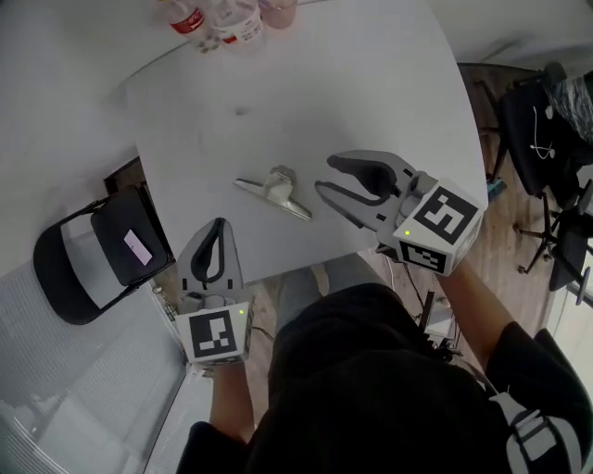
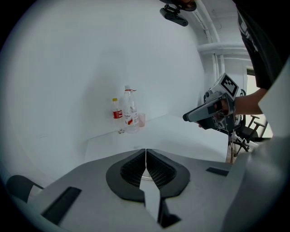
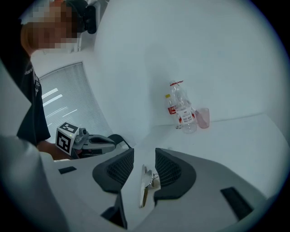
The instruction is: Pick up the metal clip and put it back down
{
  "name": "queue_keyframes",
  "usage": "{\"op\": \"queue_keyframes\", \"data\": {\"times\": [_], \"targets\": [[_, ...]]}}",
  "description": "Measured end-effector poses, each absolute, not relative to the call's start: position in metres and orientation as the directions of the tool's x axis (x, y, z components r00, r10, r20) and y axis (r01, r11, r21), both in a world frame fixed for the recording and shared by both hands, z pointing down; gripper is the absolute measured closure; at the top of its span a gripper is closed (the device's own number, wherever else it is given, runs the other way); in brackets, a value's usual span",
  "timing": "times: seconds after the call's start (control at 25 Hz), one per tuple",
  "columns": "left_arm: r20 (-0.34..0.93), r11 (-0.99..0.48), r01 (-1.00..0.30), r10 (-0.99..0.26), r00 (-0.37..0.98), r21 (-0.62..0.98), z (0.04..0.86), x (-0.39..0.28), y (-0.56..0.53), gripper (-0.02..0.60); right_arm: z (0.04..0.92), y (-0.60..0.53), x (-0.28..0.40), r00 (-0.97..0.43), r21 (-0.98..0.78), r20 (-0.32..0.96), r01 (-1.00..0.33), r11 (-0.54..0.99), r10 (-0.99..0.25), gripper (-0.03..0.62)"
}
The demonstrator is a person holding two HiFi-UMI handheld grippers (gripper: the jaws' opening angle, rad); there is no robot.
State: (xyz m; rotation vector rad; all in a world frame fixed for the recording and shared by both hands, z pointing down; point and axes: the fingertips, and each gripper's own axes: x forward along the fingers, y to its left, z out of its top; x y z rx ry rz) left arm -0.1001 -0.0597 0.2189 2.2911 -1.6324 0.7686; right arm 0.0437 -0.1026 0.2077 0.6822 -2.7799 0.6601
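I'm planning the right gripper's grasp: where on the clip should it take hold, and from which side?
Probably the raised middle of the clip, coming from the near right where the right gripper stands open, fingers straddling its narrow width; the flat strip's ends lie low on the table.

Shiny metal clip (image 1: pixel 274 192), smooth matt table (image 1: pixel 371 93); ribbed black fingers (image 3: pixel 168 170), clear plastic bottles (image 1: pixel 232 18)

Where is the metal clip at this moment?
In the head view the clip lies on the table near its front edge, just left of the right gripper, whose open jaws do not touch it.
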Motion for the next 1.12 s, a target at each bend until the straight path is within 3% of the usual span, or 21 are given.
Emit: {"op": "queue_keyframes", "data": {"times": [0.12, 0.56, 1.12], "targets": [[0.592, -0.385, -0.914, -0.768, 0.243, -0.124, 0.234, -0.105, -0.063, 0.56, 0.22, -0.105, 0.041, -0.865, -0.372, 0.335, -0.487, 0.791, -0.374, 0.454], [0.575, -0.452, -0.892, -0.734, 0.363, -0.014, 0.293, -0.115, -0.08, 0.56, 0.282, -0.103, 0.012, -0.838, -0.425, 0.447, -0.508, 0.749, -0.314, 0.453], [0.626, -0.433, -0.897, -0.675, 0.39, 0.092, 0.35, -0.122, -0.088, 0.56, 0.355, -0.101, -0.035, -0.871, -0.566, 0.462, -0.433, 0.701, -0.165, 0.454]]}}
